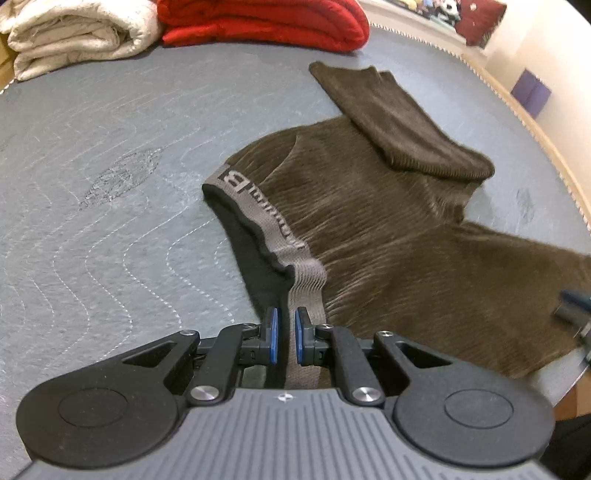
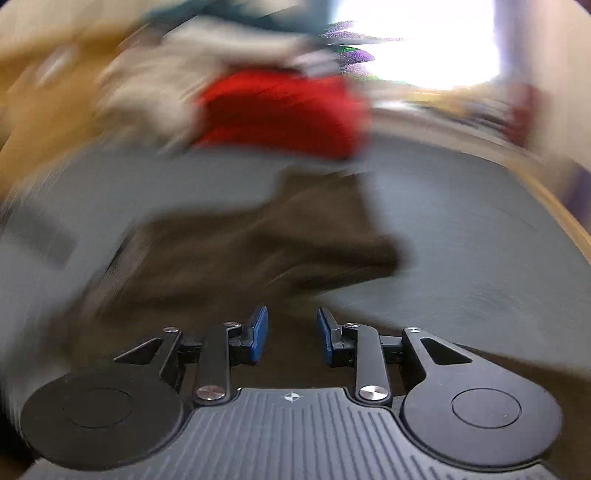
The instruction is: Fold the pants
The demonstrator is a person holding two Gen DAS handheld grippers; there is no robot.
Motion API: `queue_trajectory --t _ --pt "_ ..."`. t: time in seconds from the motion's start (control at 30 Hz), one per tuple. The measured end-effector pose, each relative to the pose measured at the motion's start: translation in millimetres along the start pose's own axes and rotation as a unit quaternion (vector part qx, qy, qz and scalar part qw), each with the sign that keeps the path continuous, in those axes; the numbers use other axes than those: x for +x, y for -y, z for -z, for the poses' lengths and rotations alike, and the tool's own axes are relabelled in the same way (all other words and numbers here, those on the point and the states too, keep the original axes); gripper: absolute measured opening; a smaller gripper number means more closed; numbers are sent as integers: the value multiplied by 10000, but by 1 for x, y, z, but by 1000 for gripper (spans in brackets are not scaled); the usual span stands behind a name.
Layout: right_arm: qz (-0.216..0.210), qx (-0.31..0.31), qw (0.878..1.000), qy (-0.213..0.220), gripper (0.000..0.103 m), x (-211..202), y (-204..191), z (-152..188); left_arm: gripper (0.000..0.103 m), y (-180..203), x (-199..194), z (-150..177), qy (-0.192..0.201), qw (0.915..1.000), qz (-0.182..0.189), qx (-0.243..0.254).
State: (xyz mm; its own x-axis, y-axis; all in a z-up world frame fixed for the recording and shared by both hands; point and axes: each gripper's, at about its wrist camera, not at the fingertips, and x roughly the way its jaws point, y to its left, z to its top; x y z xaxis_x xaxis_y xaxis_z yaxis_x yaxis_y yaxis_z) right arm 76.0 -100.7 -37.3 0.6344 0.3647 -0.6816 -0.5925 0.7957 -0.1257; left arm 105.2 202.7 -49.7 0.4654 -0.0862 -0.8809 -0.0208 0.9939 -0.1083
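Note:
Brown ribbed pants [image 1: 369, 206] with a grey waistband [image 1: 266, 218] lie on the grey quilted mat [image 1: 92, 184]. One leg is folded back over the seat toward the far right. My left gripper [image 1: 286, 325] is shut on the near end of the waistband, which runs between its blue pads. My right gripper [image 2: 291, 325] is open and empty, low over the near edge of the pants [image 2: 258, 240]; its view is heavily blurred. A blurred blue part of the right gripper [image 1: 574, 306] shows at the right edge of the left wrist view.
A folded red garment [image 1: 266, 22] and a folded cream garment [image 1: 74, 33] lie at the far edge of the mat; both also show blurred in the right wrist view, the red one [image 2: 284, 110] in the middle. The table's wooden rim [image 1: 535, 122] curves along the right.

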Motion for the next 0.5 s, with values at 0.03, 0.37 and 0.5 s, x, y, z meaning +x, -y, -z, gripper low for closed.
queue_trajectory --t 0.03,0.37,0.5 --pt "-176 -303 9993 -161 29 8 -13 5 10 -1 3 1 -71 10000 8 40" --pt "-1186 -1536 9766 -925 50 35 -84 28 84 4 40 9 -706 9961 -454 272" --pt "-1177 -1902 9678 -1156 50 45 -84 38 84 4 53 3 -873 9959 -234 6"
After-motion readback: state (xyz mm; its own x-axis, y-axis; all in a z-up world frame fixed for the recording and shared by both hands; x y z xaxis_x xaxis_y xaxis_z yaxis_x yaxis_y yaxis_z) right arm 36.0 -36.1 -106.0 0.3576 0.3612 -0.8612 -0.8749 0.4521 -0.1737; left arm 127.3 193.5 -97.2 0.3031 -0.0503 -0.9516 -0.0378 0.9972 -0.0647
